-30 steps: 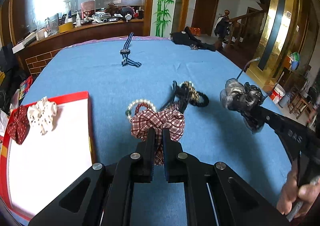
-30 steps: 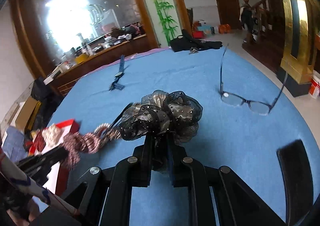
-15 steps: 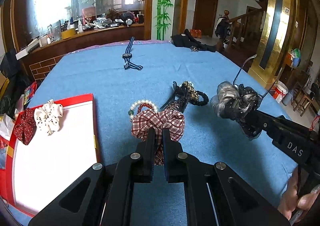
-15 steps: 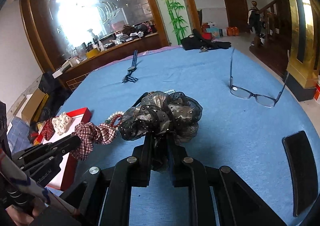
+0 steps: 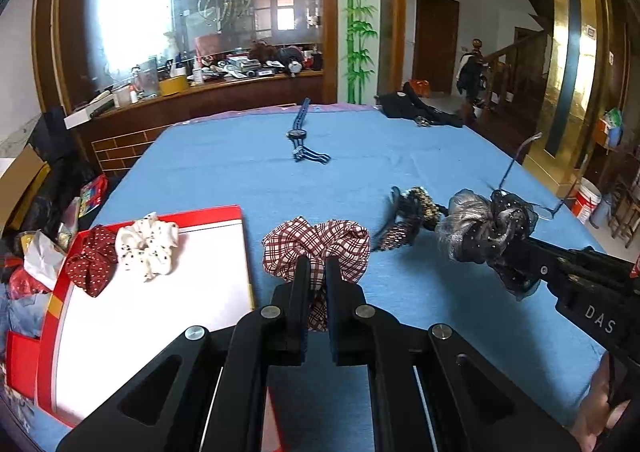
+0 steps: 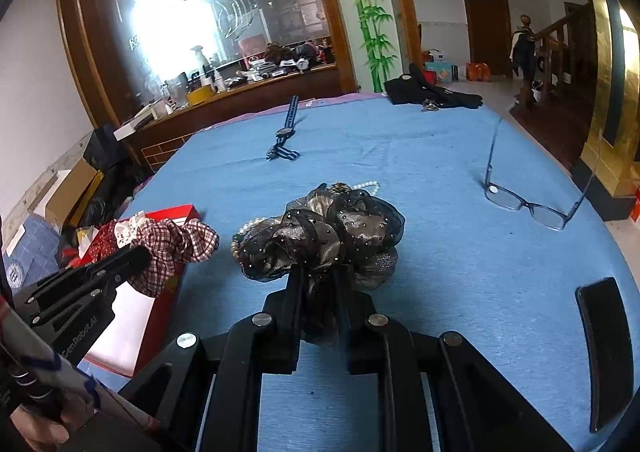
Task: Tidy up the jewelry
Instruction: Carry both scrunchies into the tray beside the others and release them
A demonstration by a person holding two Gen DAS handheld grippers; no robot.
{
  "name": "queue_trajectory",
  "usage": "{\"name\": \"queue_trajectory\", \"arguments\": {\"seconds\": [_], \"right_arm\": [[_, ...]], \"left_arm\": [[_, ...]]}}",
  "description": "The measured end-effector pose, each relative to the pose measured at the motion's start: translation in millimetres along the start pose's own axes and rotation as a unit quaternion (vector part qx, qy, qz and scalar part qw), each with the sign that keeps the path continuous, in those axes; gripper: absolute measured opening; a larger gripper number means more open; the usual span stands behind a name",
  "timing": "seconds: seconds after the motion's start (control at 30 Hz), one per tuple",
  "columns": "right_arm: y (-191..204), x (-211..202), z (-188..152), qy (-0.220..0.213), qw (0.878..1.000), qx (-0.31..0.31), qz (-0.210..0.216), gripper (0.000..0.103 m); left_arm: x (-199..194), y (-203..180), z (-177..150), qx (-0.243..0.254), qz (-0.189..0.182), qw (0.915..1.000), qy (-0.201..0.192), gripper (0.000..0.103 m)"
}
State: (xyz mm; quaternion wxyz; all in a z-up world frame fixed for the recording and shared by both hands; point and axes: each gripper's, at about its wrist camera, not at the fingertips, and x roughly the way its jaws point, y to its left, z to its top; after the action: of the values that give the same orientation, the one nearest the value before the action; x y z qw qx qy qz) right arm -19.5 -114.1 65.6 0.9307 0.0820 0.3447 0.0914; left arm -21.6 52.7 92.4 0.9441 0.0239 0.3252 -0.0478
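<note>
Window glare, fisheye-warped edges

Two scrunchies (image 5: 132, 252) fill the red tray's (image 5: 208, 212) far corner; its white floor nearer is bare.

My left gripper (image 5: 317, 272) is matte black, flat fingers on slotted arms with round silver screws. My right gripper (image 6: 318, 284) matches it, "DAS" lettered white on its side. A bare-skinned hand (image 5: 596, 408) shows at the frame's edge.
</note>
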Motion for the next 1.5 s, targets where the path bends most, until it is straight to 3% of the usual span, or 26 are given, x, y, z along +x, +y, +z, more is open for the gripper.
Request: {"name": "queue_trajectory", "arguments": {"seconds": [1.0, 1.3, 1.5], "right_arm": [[88, 20, 19, 0.007, 0.996, -0.074, 0.043, 0.017], [130, 31, 31, 0.002, 0.993, -0.099, 0.072, 0.017], [158, 62, 38, 0.029, 0.990, -0.106, 0.092, 0.017]], "left_arm": [[-14, 78, -5, -0.068, 0.030, 0.9972, -0.013, 0.007], [-17, 144, -8, -0.126, 0.071, 0.9894, -0.011, 0.007], [-3, 188, -14, -0.160, 0.106, 0.9814, 0.010, 0.007]]}}
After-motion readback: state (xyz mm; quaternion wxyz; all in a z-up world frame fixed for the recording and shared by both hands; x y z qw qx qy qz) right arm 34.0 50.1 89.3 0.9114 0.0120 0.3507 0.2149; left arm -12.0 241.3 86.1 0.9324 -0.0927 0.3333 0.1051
